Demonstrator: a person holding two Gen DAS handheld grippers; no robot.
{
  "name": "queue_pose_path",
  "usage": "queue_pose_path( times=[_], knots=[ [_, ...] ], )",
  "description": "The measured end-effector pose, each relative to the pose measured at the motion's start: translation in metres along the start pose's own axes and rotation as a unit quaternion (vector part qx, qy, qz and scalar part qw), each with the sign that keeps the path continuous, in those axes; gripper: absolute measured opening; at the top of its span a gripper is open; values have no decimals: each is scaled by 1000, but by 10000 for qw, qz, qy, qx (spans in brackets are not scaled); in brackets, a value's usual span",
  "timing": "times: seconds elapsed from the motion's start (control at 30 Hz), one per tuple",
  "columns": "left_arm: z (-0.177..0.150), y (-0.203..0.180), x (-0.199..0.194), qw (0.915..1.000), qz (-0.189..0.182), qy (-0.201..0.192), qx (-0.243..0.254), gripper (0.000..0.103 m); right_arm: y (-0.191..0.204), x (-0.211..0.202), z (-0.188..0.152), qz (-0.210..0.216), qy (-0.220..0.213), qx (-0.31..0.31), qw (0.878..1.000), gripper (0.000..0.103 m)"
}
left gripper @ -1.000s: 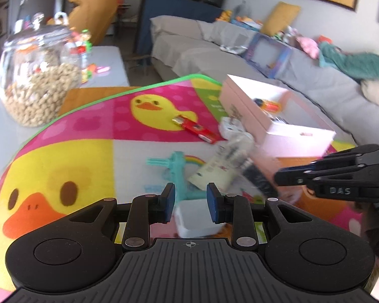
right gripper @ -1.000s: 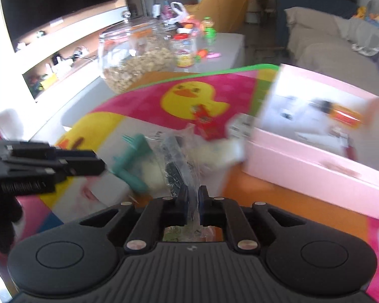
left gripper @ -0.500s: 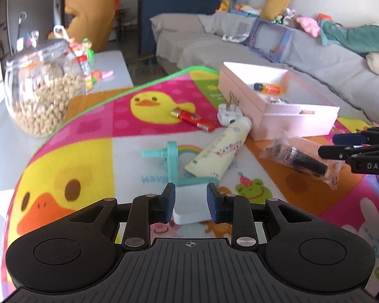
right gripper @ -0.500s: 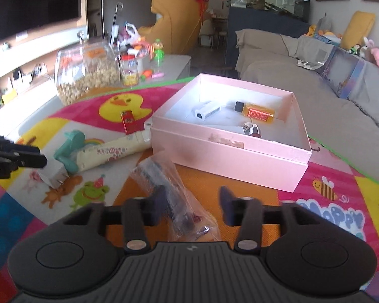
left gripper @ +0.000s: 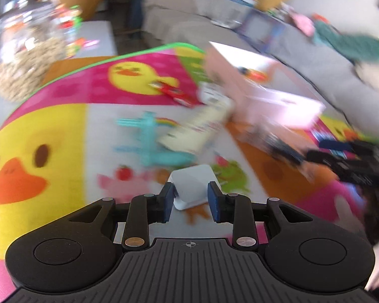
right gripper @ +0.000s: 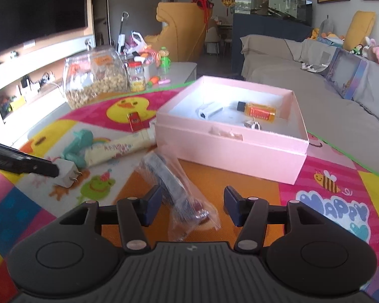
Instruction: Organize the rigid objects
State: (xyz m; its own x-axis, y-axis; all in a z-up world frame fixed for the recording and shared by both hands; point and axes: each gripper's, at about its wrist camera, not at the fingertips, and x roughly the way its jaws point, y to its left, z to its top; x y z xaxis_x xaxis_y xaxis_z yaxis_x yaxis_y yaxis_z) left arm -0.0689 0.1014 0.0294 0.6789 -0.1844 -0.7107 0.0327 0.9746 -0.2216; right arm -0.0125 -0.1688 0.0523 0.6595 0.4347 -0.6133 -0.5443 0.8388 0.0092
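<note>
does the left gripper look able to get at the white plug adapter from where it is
Probably yes. The left gripper has its jaws opening with the white plug adapter already between the fingers, lying on the mat with nothing on top of it and nothing blocking.

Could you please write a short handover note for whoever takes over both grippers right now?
Left gripper: jaws opening around the white charger on the mat; grip unclear.
Right gripper: jaws opening, the clear bag lies loose between them on the mat.
Done: white adapter, orange bottle and a small metal piece in the pink box.
Left: charger, bag, cream tube, teal toy, red lighter.
</note>
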Motion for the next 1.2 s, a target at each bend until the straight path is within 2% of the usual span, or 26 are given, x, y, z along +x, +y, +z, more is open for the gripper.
queue_pose_path(
  times=[0.07, 0.13, 0.2, 0.23, 0.33, 0.47, 0.63, 0.7, 0.77, 0.83, 0.97, 1.13, 1.2],
  knots=[
    [-5, -20, 6, 9989, -39, 193, 419, 32, -1, 7, -1, -72, 130, 68, 9999, 54],
    [-13, -41, 12, 9943, 133, 273, 1020, 33, -4, 14, -2, -97, 257, 177, 9995, 54],
    [-22, -64, 13, 9827, 387, 181, 1805, 32, -6, 20, -4, -89, 381, 280, 9988, 55],
    [-24, -70, 14, 9785, 402, 195, 2013, 31, -8, 22, -6, -75, 438, 322, 9985, 55],
    [-20, -73, 17, 9805, 99, 406, 1921, 23, -9, 25, -10, -52, 529, 374, 9979, 58],
    [-16, -75, 21, 9828, -49, 534, 1765, 24, -5, 25, -13, -97, 476, 278, 9984, 62],
    [-13, -76, 19, 9820, -287, 696, 1735, 28, -1, 25, -16, -125, 417, 179, 9989, 64],
    [-10, -76, 12, 9834, -191, 542, 1724, 28, -2, 24, -16, -126, 395, 167, 9990, 64],
    [-5, -75, -2, 9841, 84, 132, 1769, 28, -2, 24, -17, -122, 378, 164, 9991, 65],
    [3, -72, -10, 9852, 199, -175, 1691, 28, -2, 24, -17, -113, 368, 164, 9991, 66],
    [15, -68, 4, 9861, 235, -12, 1644, 28, 1, 25, -17, -131, 365, 120, 9992, 68],
    [13, -70, 22, 9846, 194, 247, 1718, 28, 0, 25, -17, -121, 357, 139, 9992, 68],
    [11, -73, 23, 9836, 144, 211, 1784, 32, 0, 25, -17, -120, 355, 139, 9992, 68]
  ],
)
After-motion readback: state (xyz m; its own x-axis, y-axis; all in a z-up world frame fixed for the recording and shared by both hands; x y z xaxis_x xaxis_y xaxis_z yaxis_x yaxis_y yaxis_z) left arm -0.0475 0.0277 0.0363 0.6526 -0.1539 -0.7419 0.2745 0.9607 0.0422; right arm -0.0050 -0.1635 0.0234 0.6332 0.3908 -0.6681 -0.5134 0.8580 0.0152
